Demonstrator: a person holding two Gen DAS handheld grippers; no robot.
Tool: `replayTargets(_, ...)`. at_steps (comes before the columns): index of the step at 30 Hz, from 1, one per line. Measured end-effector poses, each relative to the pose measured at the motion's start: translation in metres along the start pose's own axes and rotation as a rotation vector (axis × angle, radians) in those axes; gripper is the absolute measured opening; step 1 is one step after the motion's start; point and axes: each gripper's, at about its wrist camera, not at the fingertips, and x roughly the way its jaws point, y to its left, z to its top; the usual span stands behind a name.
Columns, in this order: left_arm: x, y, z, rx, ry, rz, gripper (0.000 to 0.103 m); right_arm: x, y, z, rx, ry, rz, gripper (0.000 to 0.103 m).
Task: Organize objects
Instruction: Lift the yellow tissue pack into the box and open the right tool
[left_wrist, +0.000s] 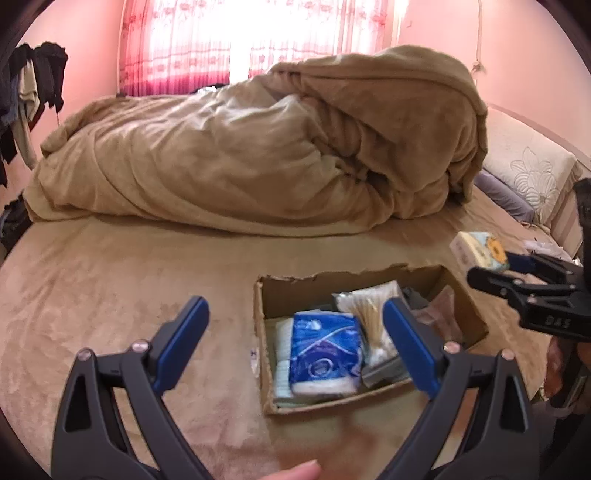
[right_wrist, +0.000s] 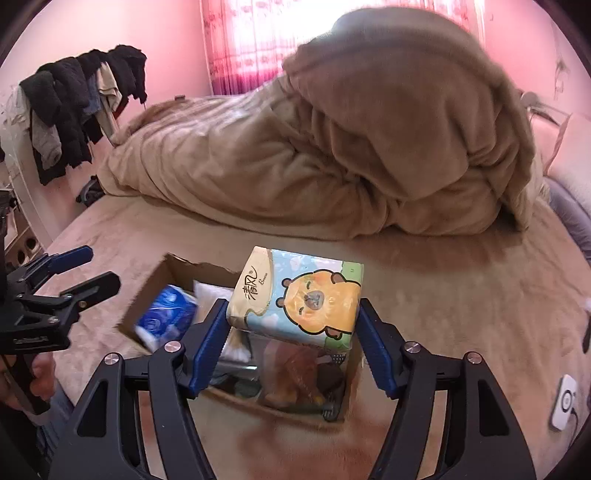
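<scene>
An open cardboard box (left_wrist: 465, 299) sits on the bed; it also shows in the right wrist view (right_wrist: 177, 267). Inside lie a blue tissue pack (left_wrist: 325, 354), a bag of cotton swabs (left_wrist: 373, 314) and other items. My right gripper (right_wrist: 291, 328) is shut on a tissue pack with a cartoon bear (right_wrist: 299, 295) and holds it above the box; the pack also shows in the left wrist view (left_wrist: 480, 251). My left gripper (left_wrist: 295, 347) is open and empty, above the box's near left side.
A bunched tan blanket (left_wrist: 258, 147) covers the far half of the bed. Pillows (left_wrist: 528, 173) lie at the right. Clothes hang on a rack (right_wrist: 74, 110) at the left. A small white device (right_wrist: 563, 402) lies on the bed at the right.
</scene>
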Motion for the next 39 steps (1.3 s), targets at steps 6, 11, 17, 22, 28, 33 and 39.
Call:
replayTargets(6,0.033,0.007,-0.011,-0.011,0.062,0.007,0.096,0.041,-0.005,-0.005,0.019,0.060,0.027,0.071)
replayTargets(11,0.050,0.012,-0.017,-0.015,0.108,0.006,0.096,0.067,-0.006,-0.013,0.021,0.105,0.036,0.071)
replayTargets(17,0.055,0.011,-0.021,-0.021,0.133,0.011,0.096,0.076,-0.007,-0.018,0.019,0.124,0.028,0.071)
replayTargets(22,0.040,0.011,-0.021,-0.044,0.115,0.009,0.096,0.064,-0.005,-0.019,0.010,0.106,0.015,0.077)
replayTargets(28,0.007,0.003,-0.022,-0.043,0.074,-0.007,0.096,0.030,0.002,-0.020,0.026,0.060,0.015,0.078)
replayTargets(33,-0.029,-0.004,-0.026,-0.045,0.045,-0.015,0.096,-0.004,0.012,-0.024,0.034,0.028,0.012,0.078)
replayTargets(39,-0.079,-0.017,-0.030,-0.024,-0.003,-0.027,0.096,-0.051,0.025,-0.035,0.038,-0.009,0.019,0.078)
